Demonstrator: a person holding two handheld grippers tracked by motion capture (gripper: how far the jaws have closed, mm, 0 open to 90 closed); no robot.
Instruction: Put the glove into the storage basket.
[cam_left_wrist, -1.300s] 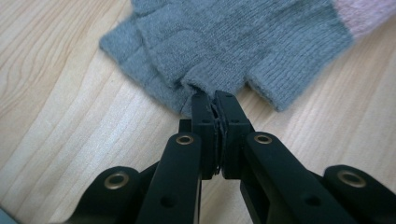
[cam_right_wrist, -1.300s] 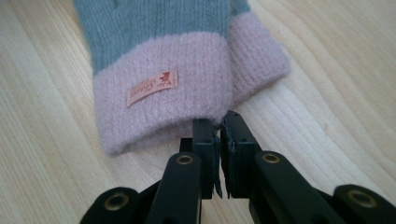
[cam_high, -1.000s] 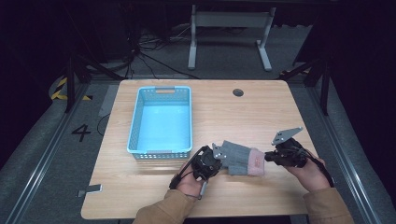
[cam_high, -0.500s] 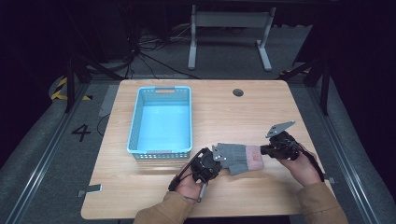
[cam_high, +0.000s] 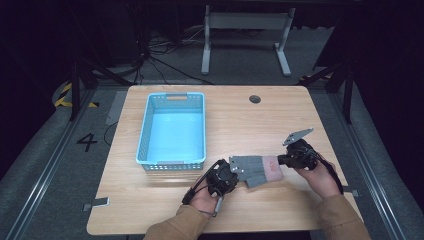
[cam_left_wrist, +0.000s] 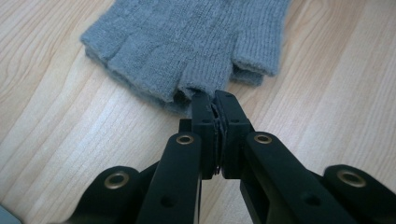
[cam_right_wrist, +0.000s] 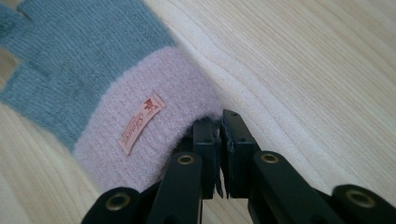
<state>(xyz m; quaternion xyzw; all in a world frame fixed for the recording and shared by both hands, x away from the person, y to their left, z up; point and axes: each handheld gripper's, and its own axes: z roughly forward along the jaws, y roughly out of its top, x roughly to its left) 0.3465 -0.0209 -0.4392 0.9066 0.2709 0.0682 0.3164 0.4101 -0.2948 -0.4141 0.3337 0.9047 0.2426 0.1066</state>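
A grey fingerless glove (cam_high: 252, 170) with a pink cuff lies stretched across the table's front edge, between my two grippers. My left gripper (cam_high: 234, 173) is shut on the glove's finger end; in the left gripper view the jaws (cam_left_wrist: 214, 100) pinch the knit edge of the glove (cam_left_wrist: 187, 42). My right gripper (cam_high: 280, 162) is shut on the rim of the pink cuff; the right gripper view has the jaws (cam_right_wrist: 217, 125) clamped on the fuzzy cuff (cam_right_wrist: 140, 126), which carries a small sewn label (cam_right_wrist: 140, 122).
A light blue plastic basket (cam_high: 145, 135) stands empty on the table's left half, just behind my left hand. A round cable hole (cam_high: 255, 99) sits near the far edge. Bare wood spreads to the right and behind the glove.
My right gripper has shifted slightly left with the cuff in its grip. The left gripper has stayed put on the finger end.
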